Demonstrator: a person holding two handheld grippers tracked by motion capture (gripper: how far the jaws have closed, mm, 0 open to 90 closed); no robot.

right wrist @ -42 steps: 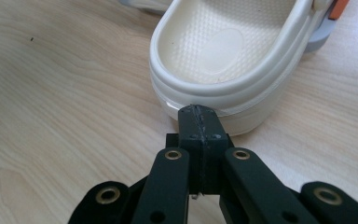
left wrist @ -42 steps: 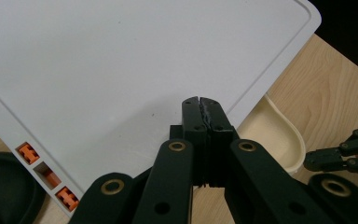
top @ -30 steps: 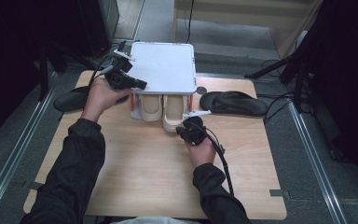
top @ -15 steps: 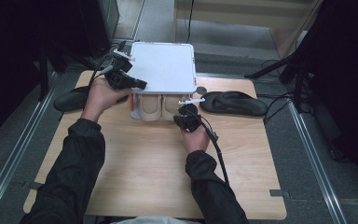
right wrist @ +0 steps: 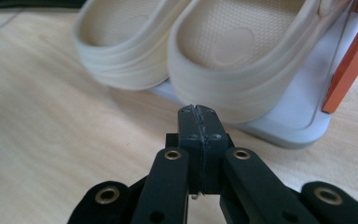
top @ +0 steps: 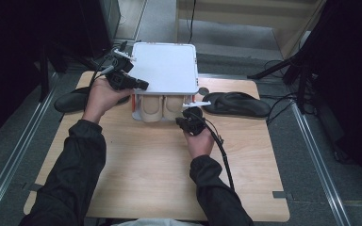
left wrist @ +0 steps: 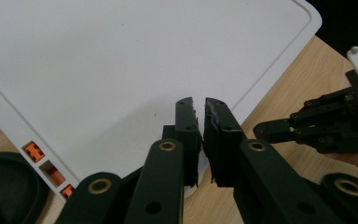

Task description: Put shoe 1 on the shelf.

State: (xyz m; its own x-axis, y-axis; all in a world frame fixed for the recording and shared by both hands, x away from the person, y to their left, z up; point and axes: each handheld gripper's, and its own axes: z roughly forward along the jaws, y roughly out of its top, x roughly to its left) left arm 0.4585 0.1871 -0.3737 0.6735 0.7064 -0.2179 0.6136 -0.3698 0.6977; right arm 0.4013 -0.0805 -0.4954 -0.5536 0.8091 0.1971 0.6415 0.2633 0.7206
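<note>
White rack top (top: 166,66) under and ahead of the left gripper (left wrist: 199,108), jaws just parting to a narrow empty gap, cream slippers (right wrist: 223,60) on the rack's lower shelf directly ahead of the right gripper (right wrist: 198,109), jaws pressed together, empty

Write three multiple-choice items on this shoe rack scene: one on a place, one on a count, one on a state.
1. Where is the pair of cream shoes?
A. under the white rack top
B. on the floor
C. on top of the rack

2. How many black sandals lie on the table?
A. none
B. two
C. four

3. How is the right tool?
A. shut, empty
B. wide open
C. gripping a sandal

Key: 1 A, heels poke out below the top; 2 B, a left sandal and a right sandal; 3 A, its pads meet.
</note>
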